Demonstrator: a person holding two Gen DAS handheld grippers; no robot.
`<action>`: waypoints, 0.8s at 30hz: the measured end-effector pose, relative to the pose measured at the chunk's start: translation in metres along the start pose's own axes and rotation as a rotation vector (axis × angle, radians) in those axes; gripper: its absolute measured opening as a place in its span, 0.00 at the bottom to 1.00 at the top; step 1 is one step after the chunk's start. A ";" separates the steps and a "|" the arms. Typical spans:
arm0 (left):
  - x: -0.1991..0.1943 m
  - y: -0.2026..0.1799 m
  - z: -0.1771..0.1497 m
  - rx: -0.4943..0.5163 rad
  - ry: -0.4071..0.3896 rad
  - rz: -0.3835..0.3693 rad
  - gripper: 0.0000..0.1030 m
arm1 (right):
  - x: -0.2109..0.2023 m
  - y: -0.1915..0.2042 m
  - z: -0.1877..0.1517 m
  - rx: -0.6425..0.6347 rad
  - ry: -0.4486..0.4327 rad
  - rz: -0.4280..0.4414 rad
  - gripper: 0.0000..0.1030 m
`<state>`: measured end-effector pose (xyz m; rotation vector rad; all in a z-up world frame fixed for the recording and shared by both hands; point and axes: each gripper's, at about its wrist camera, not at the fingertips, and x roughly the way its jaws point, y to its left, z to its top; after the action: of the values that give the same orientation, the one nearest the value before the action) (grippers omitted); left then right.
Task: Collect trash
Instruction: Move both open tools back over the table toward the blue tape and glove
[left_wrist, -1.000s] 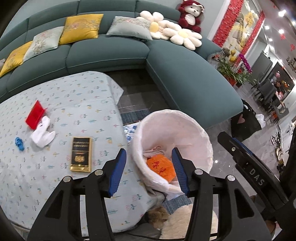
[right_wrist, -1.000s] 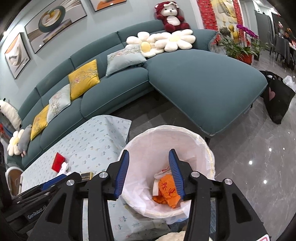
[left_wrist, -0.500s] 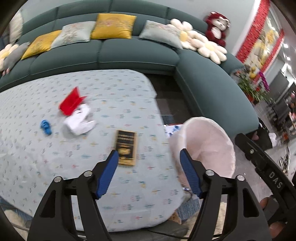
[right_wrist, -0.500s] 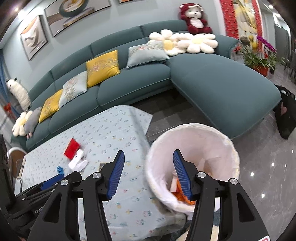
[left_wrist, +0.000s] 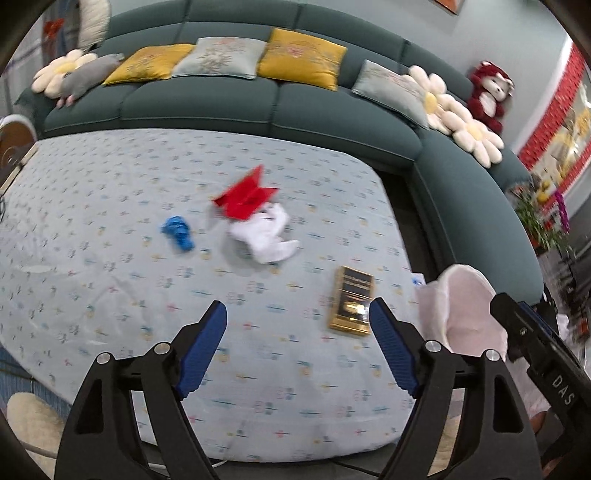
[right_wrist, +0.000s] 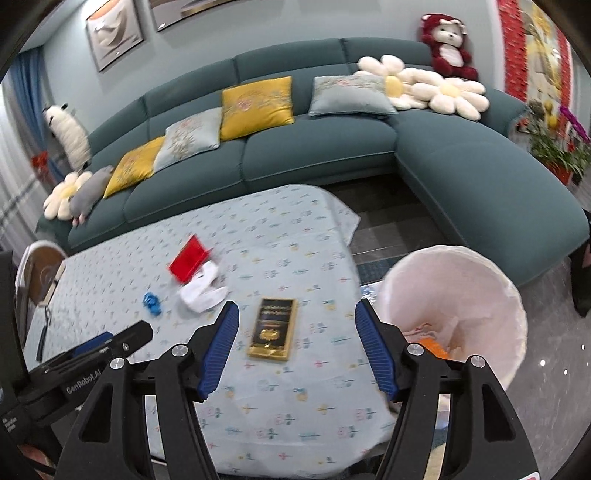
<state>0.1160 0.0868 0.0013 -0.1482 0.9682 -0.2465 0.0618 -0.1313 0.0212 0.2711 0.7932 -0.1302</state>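
On the cloth-covered table (left_wrist: 110, 206) (right_wrist: 295, 229) lie a red folded paper (left_wrist: 245, 195) (right_wrist: 186, 260), a crumpled white tissue (left_wrist: 269, 236) (right_wrist: 203, 291), a small blue scrap (left_wrist: 177, 232) (right_wrist: 152, 302) and a black-and-gold box (left_wrist: 351, 301) (right_wrist: 275, 328). A bin with a white liner (left_wrist: 469, 314) (right_wrist: 454, 295) stands off the table's right end, with orange trash (right_wrist: 434, 345) inside. My left gripper (left_wrist: 297, 317) hovers over the near table, jaws opening, nothing between them. My right gripper (right_wrist: 297, 319) hangs above the box, jaws opening, empty.
A teal corner sofa (left_wrist: 295, 107) (right_wrist: 332, 147) with yellow and grey cushions, flower pillows and a red plush bear (right_wrist: 448, 46) wraps behind and right of the table. A dark bag (right_wrist: 583, 280) sits on the glossy floor at the right. A fluffy rug (left_wrist: 26, 413) lies below the table's near edge.
Both grippers swung left from over the bin to over the table and their jaws widened. The trash items now sit nearer the middle of both views.
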 end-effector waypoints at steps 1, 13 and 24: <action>0.001 0.009 0.000 -0.013 0.002 0.008 0.73 | 0.002 0.006 -0.001 -0.009 0.006 0.004 0.61; 0.024 0.090 0.012 -0.127 0.023 0.104 0.79 | 0.059 0.076 -0.008 -0.116 0.108 0.059 0.61; 0.082 0.135 0.040 -0.195 0.079 0.165 0.82 | 0.135 0.123 0.004 -0.163 0.185 0.081 0.61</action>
<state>0.2129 0.1953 -0.0733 -0.2370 1.0768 -0.0054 0.1853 -0.0165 -0.0497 0.1617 0.9693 0.0372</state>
